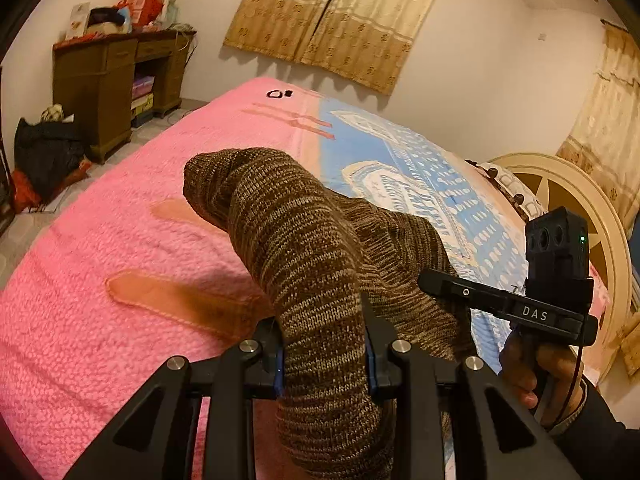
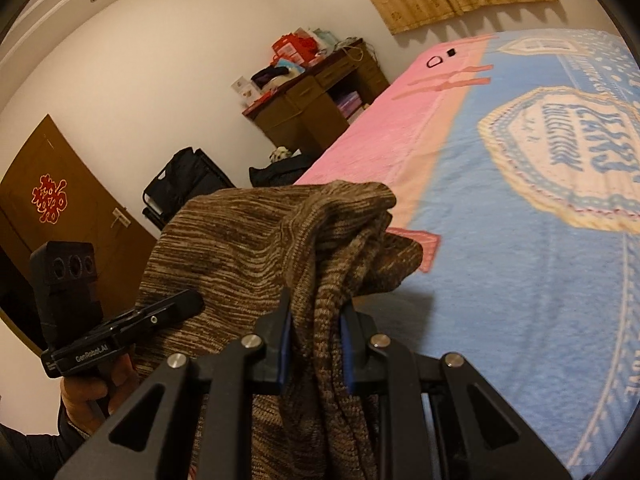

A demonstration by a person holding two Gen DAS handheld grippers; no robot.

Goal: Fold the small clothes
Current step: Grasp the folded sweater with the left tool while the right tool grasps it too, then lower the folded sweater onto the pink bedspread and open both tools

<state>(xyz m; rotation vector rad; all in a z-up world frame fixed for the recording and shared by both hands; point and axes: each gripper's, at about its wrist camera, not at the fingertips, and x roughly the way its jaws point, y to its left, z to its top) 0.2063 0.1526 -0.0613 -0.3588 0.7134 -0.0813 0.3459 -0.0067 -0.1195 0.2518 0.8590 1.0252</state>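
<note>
Item one, the bed (image 1: 100, 320): the largest thing I have in view, covered by a pink and blue blanket (image 2: 520, 300) with cream emblems, its surface bare of any folded pile that I can see. Item two, the wooden desk (image 1: 100, 92) against the far wall, cluttered on top, with dark bags on the floor beside it; not part of the job. Item three, the brown knit garment (image 1: 312, 264): the task's own piece, held up off the blanket, bunched and draped between my two tools, one rounded end arching forward over the pink side. Item four, my left gripper (image 1: 324, 364): jaws pinching a thick roll of the knit between the blue pads. Item five, my right gripper (image 2: 316, 352): likewise clamped on a gathered fold of the same garment, its body seen from the left camera in a hand (image 1: 532, 372). Item six, two small black objects (image 1: 280, 94) at the bed's far edge, too small to identify. Status, as I judge it: early. The garment is lifted but crumpled, with no crease made; spreading it flat on the blanket and every fold remain to be done.
</note>
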